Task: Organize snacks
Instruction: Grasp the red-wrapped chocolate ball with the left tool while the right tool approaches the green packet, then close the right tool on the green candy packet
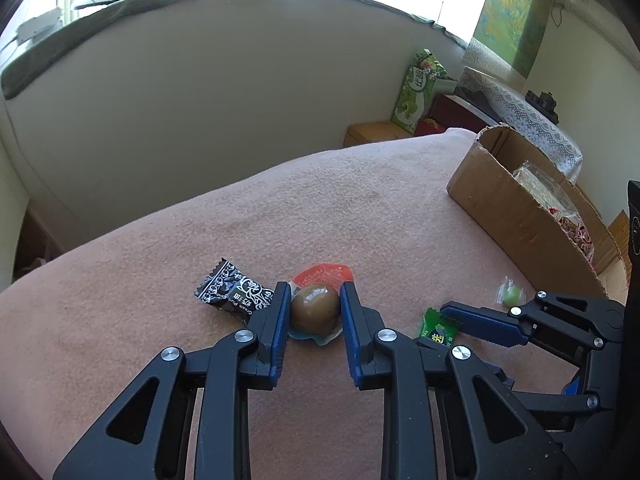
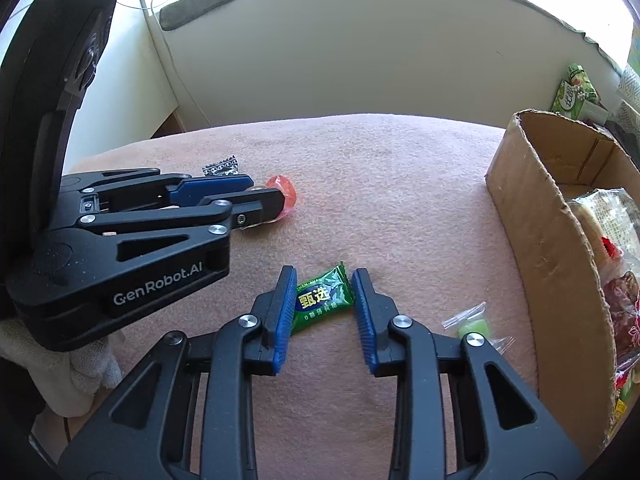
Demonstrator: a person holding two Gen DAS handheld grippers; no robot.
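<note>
A brown egg in a clear pack with a red seal [image 1: 314, 310] lies on the pink blanket [image 1: 280, 208]. My left gripper [image 1: 314, 288] is shut on it, one blue pad against each side. In the right wrist view the left gripper [image 2: 272, 194] covers most of the red-sealed pack [image 2: 286, 192]. A green wrapped candy [image 2: 324, 300] lies between the pads of my right gripper [image 2: 323, 276], and both pads touch its ends. The left wrist view shows the right gripper [image 1: 444, 320] over that green candy [image 1: 438, 330], which is partly hidden.
A black patterned candy [image 1: 234, 294] lies just left of the egg. A pale green sweet in clear wrap [image 2: 474, 326] sits right of my right gripper. An open cardboard box [image 2: 552, 240] with packed snacks [image 2: 616, 240] stands at the right. The blanket drops off at the far edge.
</note>
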